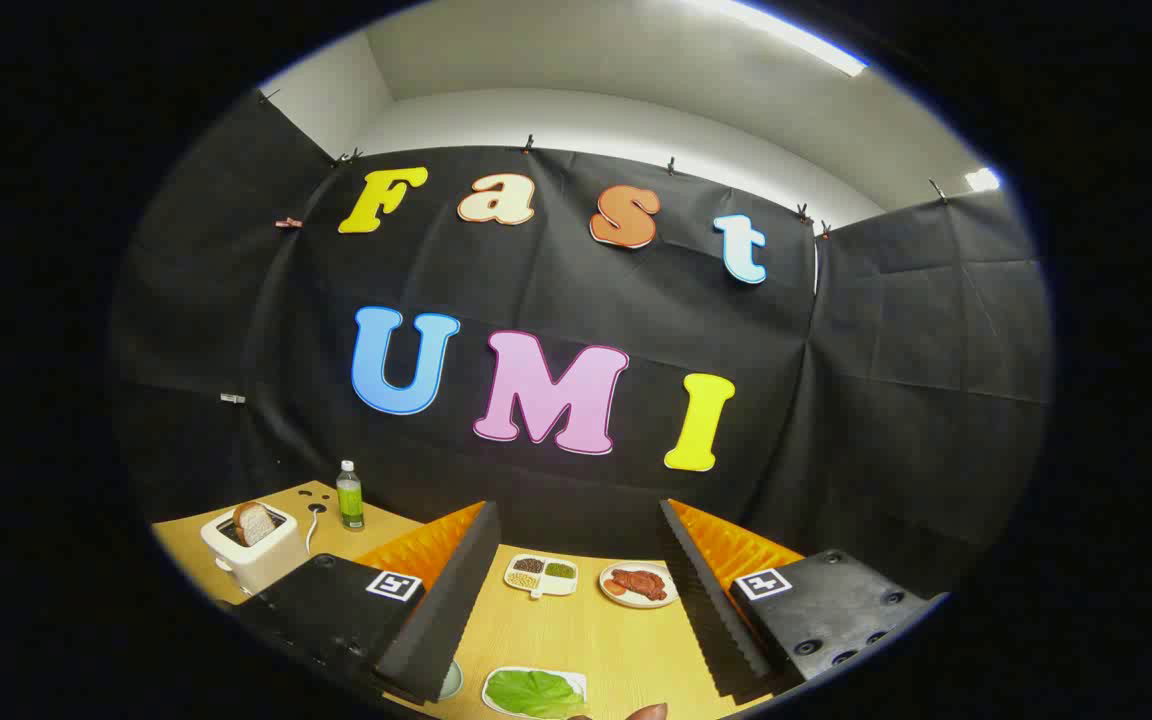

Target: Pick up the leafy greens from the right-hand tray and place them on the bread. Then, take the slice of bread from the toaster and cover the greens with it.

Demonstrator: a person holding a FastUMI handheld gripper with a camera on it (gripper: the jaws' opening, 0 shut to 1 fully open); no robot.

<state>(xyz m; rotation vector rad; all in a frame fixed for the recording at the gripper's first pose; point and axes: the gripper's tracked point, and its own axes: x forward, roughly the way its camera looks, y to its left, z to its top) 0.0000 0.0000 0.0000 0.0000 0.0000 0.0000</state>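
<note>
My gripper point(576, 512) is held above the wooden table point(596, 630), open wide with nothing between its fingers. Low between the fingers lies a white tray point(576, 682) holding a leafy green point(531, 692). Off to the left, beyond the left finger, stands a white toaster point(258, 558) with a slice of bread point(254, 522) sticking up out of its slot. A brown rounded edge point(648, 712) shows just right of the greens tray; too little of it shows to tell what it is.
Farther ahead between the fingers sit a divided white dish of beans point(541, 575) and a plate of reddish meat point(638, 585). A green-labelled bottle point(350, 495) stands behind the toaster, near its cord. A pale dish rim point(450, 680) peeks out beside the left finger.
</note>
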